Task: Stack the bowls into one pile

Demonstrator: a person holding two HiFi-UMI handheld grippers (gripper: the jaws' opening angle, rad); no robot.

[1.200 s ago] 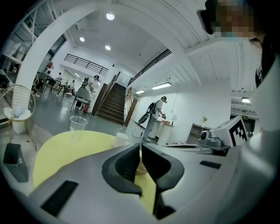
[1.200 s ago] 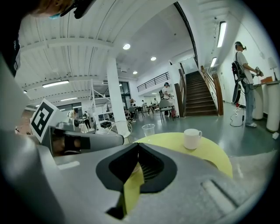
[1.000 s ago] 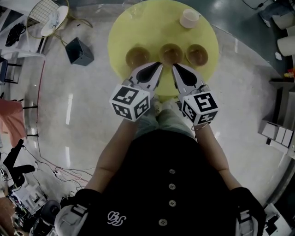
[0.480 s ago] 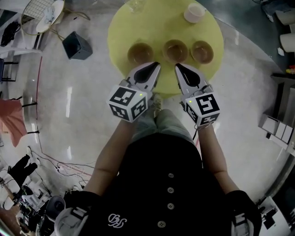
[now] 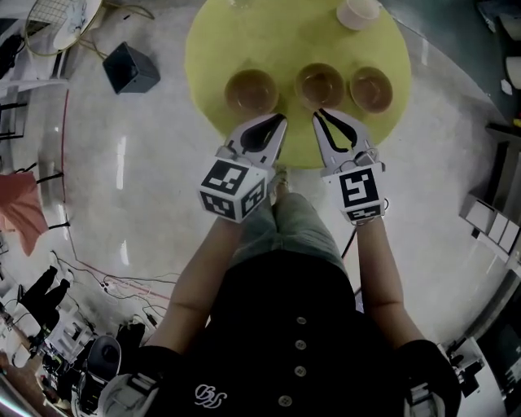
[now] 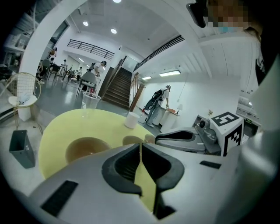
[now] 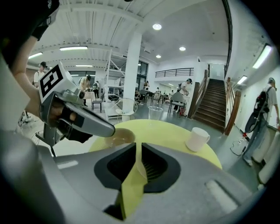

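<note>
Three brown bowls stand in a row on the round yellow table [image 5: 220,41]: the left bowl [image 5: 251,89], the middle bowl [image 5: 319,85] and the right bowl [image 5: 371,88]. My left gripper [image 5: 282,119] hovers at the near edge just right of the left bowl [image 6: 85,148], shut and empty [image 6: 140,146]. My right gripper [image 5: 318,114] points at the middle bowl from the near side. Its jaws [image 7: 137,146] have just been opening and stand a narrow crack apart with nothing between them. The two grippers are side by side, apart from every bowl.
A white cup [image 5: 358,12] sits at the table's far right and a clear plastic cup [image 7: 155,113] at its far edge. On the floor to the left are a dark box [image 5: 130,69] and a wire chair [image 5: 57,16]. People stand far off.
Both grippers have sunk and now sit close over the table's near edge, pointing at the bowls. The right one has rolled, so its marker cube faces up more squarely.
</note>
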